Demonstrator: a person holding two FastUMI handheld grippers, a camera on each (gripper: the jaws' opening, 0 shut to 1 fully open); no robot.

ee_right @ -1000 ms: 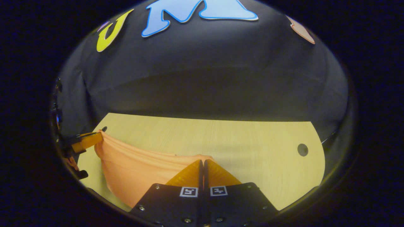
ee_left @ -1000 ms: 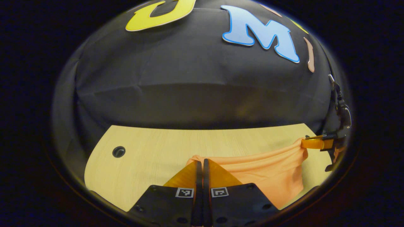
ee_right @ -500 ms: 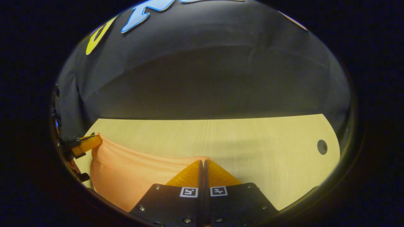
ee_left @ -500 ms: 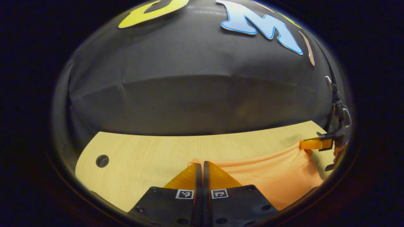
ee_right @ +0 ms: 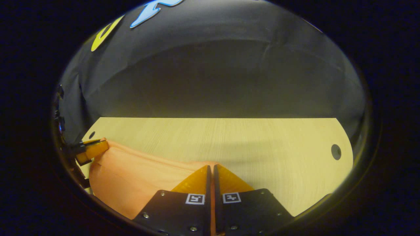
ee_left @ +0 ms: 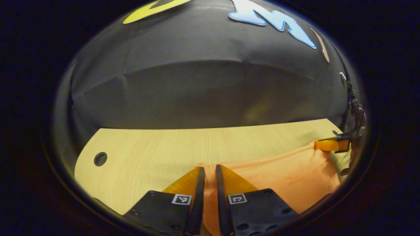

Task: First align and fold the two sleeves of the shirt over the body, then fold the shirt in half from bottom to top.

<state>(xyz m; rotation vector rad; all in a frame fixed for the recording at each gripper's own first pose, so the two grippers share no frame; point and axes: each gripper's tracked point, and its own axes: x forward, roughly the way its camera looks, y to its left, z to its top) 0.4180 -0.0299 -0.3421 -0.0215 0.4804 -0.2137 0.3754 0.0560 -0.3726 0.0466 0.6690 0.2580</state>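
Observation:
An orange shirt (ee_left: pixel 288 177) lies on the light wooden table (ee_left: pixel 147 147), its edge stretched between my two grippers. In the left gripper view my left gripper (ee_left: pixel 209 167) stands slightly open, and the cloth runs loosely through the gap between its fingers. Far right in that view, the right gripper (ee_left: pixel 328 145) pinches the other end of the edge. In the right gripper view my right gripper (ee_right: pixel 211 166) is shut on the shirt (ee_right: pixel 131 173), with cloth showing between its fingers. At far left there, the left gripper (ee_right: pixel 95 149) sits at the shirt's corner.
The table (ee_right: pixel 262 144) runs back to the black cloth wall. A round cable hole (ee_left: pixel 100 159) sits near its left end and another hole (ee_right: pixel 336 151) near its right end. Bare wood lies beyond the shirt.
Both grippers came down toward the table with the shirt edge. My left gripper's fingers have parted; half a second ago they were tight together. The shirt now lies flatter.

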